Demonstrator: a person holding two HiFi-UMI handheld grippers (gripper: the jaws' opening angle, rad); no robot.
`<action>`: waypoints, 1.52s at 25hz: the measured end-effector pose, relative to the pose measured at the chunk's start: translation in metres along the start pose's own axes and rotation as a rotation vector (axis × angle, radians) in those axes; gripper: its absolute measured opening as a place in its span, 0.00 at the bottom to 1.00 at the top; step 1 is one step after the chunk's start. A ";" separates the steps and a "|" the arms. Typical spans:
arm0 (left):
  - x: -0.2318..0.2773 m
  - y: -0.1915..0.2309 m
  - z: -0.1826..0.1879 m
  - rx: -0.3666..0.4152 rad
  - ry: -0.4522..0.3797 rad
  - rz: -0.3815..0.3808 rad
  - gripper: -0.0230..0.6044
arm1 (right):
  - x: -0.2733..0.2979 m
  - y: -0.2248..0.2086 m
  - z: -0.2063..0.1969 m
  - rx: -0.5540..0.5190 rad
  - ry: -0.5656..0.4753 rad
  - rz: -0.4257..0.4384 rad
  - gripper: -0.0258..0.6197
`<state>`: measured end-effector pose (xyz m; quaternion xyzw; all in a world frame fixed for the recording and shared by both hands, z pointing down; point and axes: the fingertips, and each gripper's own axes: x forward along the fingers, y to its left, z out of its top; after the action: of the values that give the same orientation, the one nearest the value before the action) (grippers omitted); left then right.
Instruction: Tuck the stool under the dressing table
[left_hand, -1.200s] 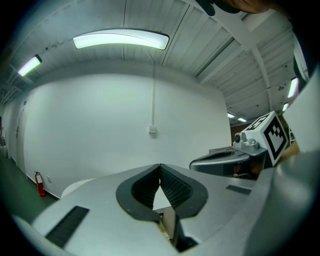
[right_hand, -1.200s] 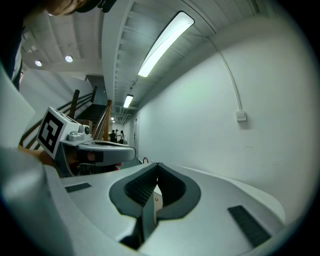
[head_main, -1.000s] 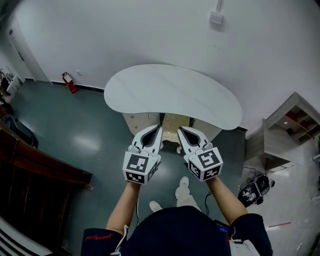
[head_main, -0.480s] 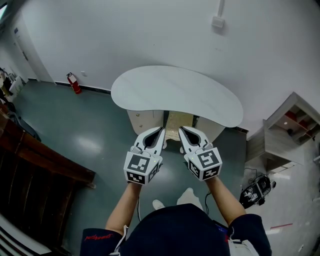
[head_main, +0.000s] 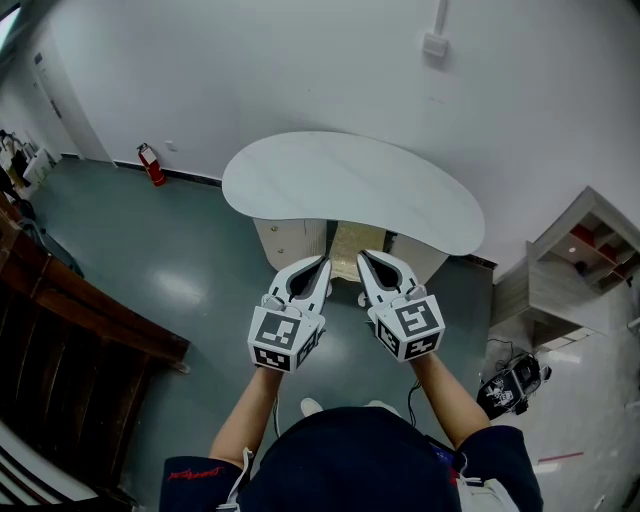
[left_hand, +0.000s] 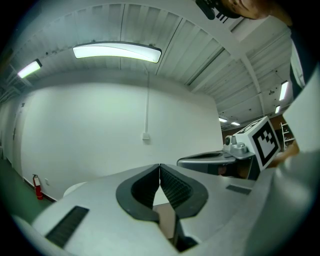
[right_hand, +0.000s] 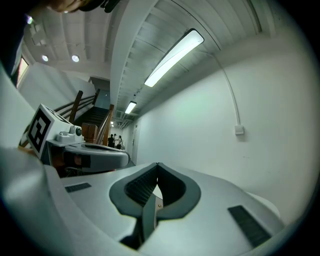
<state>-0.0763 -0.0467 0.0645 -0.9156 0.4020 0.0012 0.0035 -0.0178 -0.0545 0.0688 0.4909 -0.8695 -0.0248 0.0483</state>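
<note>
Left tool (head_main: 322, 266) was clenched, jaws tip to tip, with nothing between them. Right tool (head_main: 362, 260), same story: pinched together and empty. Both were held level, side by side, pointing at the white kidney-shaped counter (head_main: 350, 185) and touching nothing. The stool (head_main: 348, 242) sat under the counter's near edge, between its two supports, tan seat showing. Each tool's cube (head_main: 283, 335) carried black-and-white square markers.

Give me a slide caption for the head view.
From above: left gripper and right gripper, both shut and empty, point at the white dressing table with the stool beneath its front edge.
</note>
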 end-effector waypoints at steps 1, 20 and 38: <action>0.003 -0.005 0.000 -0.007 0.002 -0.004 0.06 | -0.004 -0.004 0.000 0.005 0.000 -0.003 0.07; 0.053 -0.083 0.018 -0.001 -0.008 -0.038 0.06 | -0.066 -0.067 0.007 0.032 -0.013 -0.011 0.07; 0.071 -0.087 0.022 -0.015 -0.006 -0.029 0.06 | -0.070 -0.087 0.011 0.028 -0.027 -0.005 0.07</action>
<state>0.0361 -0.0402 0.0425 -0.9214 0.3886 0.0071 -0.0023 0.0912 -0.0400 0.0459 0.4932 -0.8692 -0.0193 0.0296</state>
